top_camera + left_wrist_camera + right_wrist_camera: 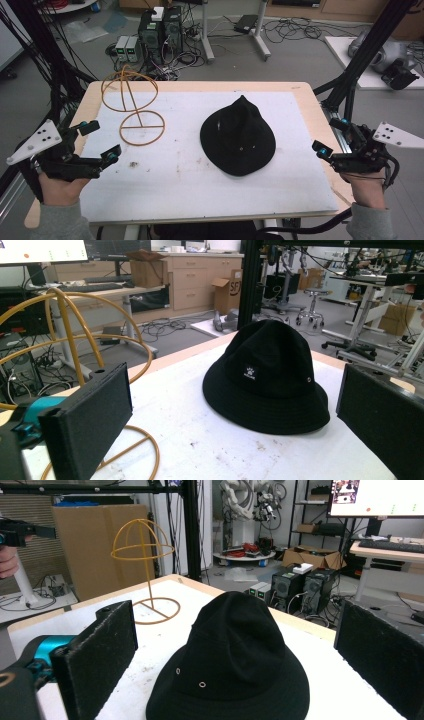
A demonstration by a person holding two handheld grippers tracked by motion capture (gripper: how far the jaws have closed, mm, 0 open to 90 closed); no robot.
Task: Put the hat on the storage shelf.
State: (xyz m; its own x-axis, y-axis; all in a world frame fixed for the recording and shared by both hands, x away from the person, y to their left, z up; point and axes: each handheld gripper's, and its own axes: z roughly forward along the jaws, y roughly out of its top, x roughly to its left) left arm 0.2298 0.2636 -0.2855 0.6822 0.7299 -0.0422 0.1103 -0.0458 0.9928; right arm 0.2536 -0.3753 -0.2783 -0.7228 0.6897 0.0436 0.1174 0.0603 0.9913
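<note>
Both tools, left (102, 142) and right (330, 137), sit wide apart flanking the black fabric bucket hat (238, 137), probably headed for that yellow wire hat stand (131, 100) on the table (180, 170).

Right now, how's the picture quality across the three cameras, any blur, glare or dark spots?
High view: even light, the black hat reads as a near-featureless dark mass. Left gripper view: the hat's logo patch is legible, the background soft. Right gripper view: the hat's eyelets are sharp, a bright monitor is blown out at top right.
</note>
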